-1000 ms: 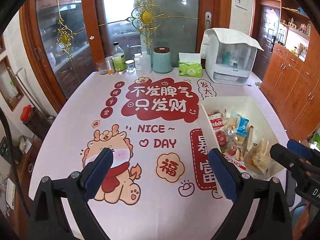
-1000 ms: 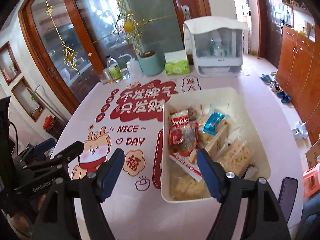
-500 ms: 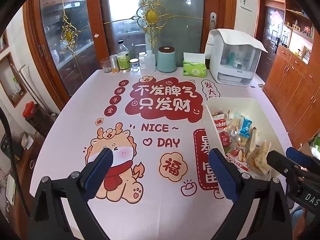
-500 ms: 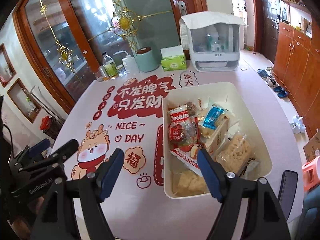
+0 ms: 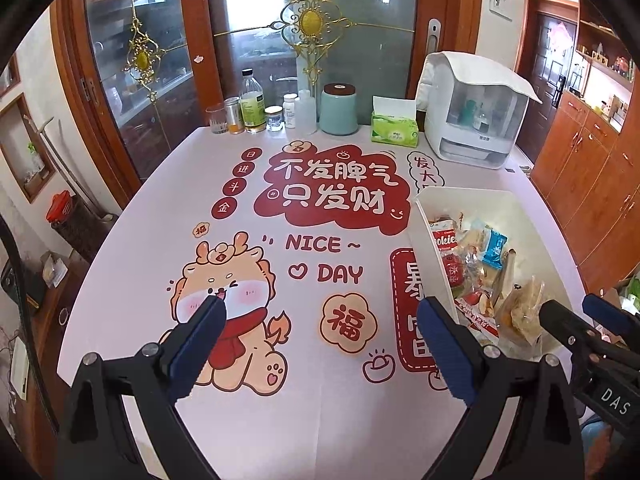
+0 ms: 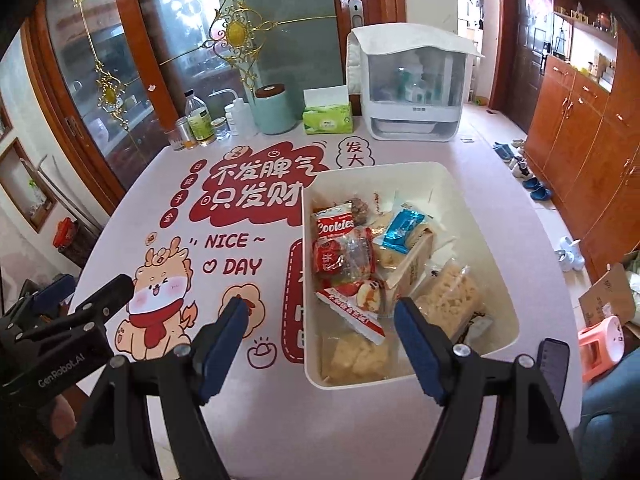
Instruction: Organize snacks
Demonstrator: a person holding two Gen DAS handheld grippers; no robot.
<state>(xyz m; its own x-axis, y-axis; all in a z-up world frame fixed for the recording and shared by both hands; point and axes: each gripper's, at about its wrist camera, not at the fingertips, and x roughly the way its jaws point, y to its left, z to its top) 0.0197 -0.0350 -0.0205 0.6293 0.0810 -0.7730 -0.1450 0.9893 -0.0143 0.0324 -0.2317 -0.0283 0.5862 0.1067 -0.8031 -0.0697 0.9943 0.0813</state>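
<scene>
Both tongs, left tongs (image 5: 320, 336) and right tongs (image 6: 320, 332), hang spread wide and empty above the table (image 6: 256, 420). Snacks (image 6: 360, 256) fill a white bin (image 6: 492, 264) on the table's right side, its long axis running away toward the dispenser (image 6: 412, 92).

Bright daylight through glass door (image 5: 312, 40); fisheye bends edges, dark vignette corners; sharp focus, soft shadows.

This is a home dining room; a table (image 6: 260, 420) with printed festive cloth stands before glass sliding doors (image 5: 312, 40); wooden cabinets (image 6: 580, 152) and shoes (image 6: 528, 176) line the floor.
</scene>
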